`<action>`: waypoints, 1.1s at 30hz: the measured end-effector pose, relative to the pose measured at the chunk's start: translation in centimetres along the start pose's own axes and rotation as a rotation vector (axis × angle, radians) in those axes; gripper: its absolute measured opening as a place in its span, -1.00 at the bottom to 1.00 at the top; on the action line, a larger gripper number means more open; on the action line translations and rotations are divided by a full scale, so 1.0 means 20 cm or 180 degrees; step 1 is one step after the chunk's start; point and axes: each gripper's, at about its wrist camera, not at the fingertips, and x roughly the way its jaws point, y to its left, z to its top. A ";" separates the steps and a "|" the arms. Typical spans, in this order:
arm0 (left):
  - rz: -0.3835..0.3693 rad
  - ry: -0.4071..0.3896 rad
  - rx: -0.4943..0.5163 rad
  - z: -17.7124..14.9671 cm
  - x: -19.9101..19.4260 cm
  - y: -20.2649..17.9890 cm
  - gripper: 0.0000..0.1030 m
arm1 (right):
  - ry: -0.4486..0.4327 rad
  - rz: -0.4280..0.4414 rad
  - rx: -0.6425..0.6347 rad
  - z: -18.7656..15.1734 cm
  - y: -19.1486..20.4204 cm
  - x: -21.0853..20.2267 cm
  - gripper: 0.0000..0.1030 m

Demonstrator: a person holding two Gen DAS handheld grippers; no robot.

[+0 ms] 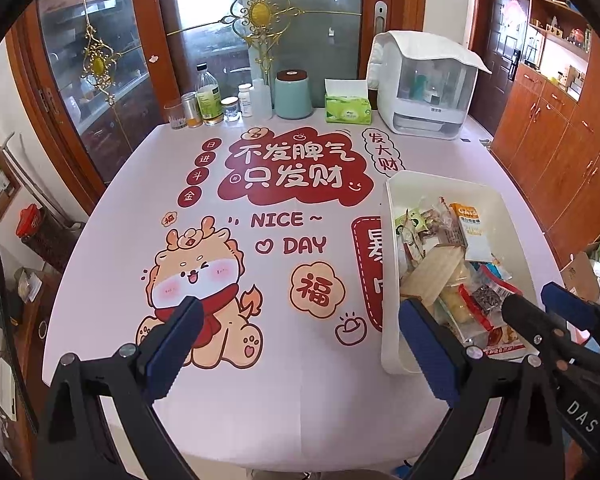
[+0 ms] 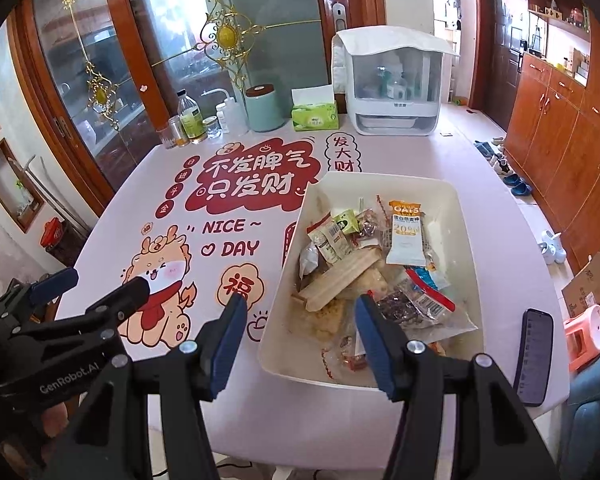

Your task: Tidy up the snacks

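Snacks gathered in white bin (image 2: 458,216), both claws empty.
Left claw (image 1: 300,344) spread beside the bin; right claw (image 2: 300,336) spread over its near rim, seemingly poised for picking packets (image 2: 406,236).

We see a white rectangular bin (image 2: 384,184) sitting flat on the right side of the table, heaped with wrapped snacks; a white-and-orange oat bar (image 2: 407,234) lies near its far end; a long tan packet (image 2: 338,278) slants across the pile
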 end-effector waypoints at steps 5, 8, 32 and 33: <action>0.0003 0.0002 -0.0007 0.00 0.00 -0.01 0.89 | 0.0037 -0.0013 0.0003 0.00 -0.01 0.01 0.11; 0.0001 0.0001 0.0001 0.00 0.00 0.00 0.89 | 0.0034 -0.0012 -0.0024 0.00 -0.01 0.01 0.11; -0.0009 -0.0006 0.0036 0.00 -0.01 -0.04 0.89 | 0.0038 -0.0005 -0.0026 0.00 -0.02 0.00 0.11; -0.0014 -0.0007 0.0044 0.00 -0.01 -0.04 0.89 | 0.0043 -0.0005 -0.0024 0.00 -0.02 0.00 0.11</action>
